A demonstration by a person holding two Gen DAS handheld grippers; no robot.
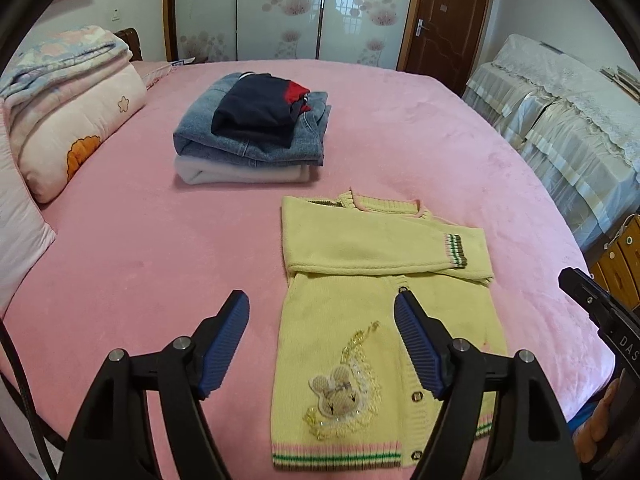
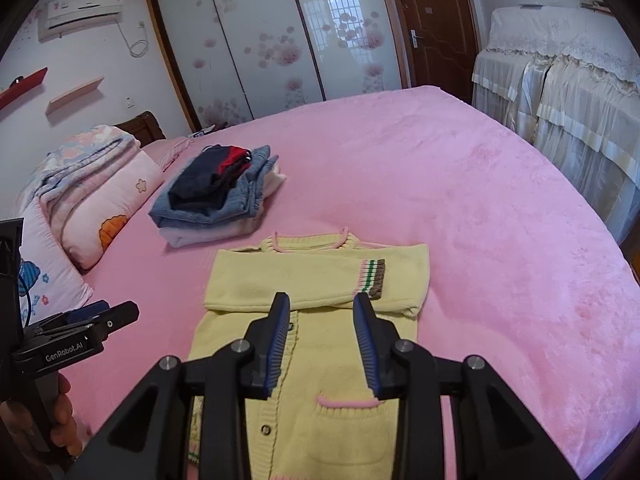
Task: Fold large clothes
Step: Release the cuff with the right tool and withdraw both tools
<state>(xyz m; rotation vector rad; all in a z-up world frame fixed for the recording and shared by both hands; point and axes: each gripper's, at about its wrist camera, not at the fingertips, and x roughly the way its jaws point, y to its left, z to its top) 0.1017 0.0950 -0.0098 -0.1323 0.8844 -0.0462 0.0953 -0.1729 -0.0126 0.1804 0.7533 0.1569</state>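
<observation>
Item: yellow knitted cardigan [image 1: 352,320], lying flat on the pink bedspread [image 1: 120,264] at the near side of the bed; both sleeves folded across the chest, the upper one ending in a striped cuff [image 1: 456,250] toward the right; rabbit appliqué [image 1: 336,394] on the near left front panel; buttons along the centre placket; pink, green and brown striped hem at the near edge; pink-trimmed pocket [image 2: 348,404] on the right panel, seen in the right wrist view.

Tools: left gripper [image 1: 322,312], jaws wide apart, nothing between them, held above the cardigan's near left part; right gripper [image 2: 322,312], jaws partly apart, nothing gripped, held above the cardigan's middle, not touching the fabric.

Other stock: stack of folded clothes [image 1: 252,136] farther back, left of centre, well apart from the cardigan; dark navy and red garment on top, blue denim beneath, white piece at the bottom; folded quilts and pillows [image 1: 72,112] along the far left; floral sliding wardrobe doors [image 1: 280,12] beyond the bed; brown door [image 1: 444,16] to their right; lace-covered furniture [image 1: 560,120] at far right.
</observation>
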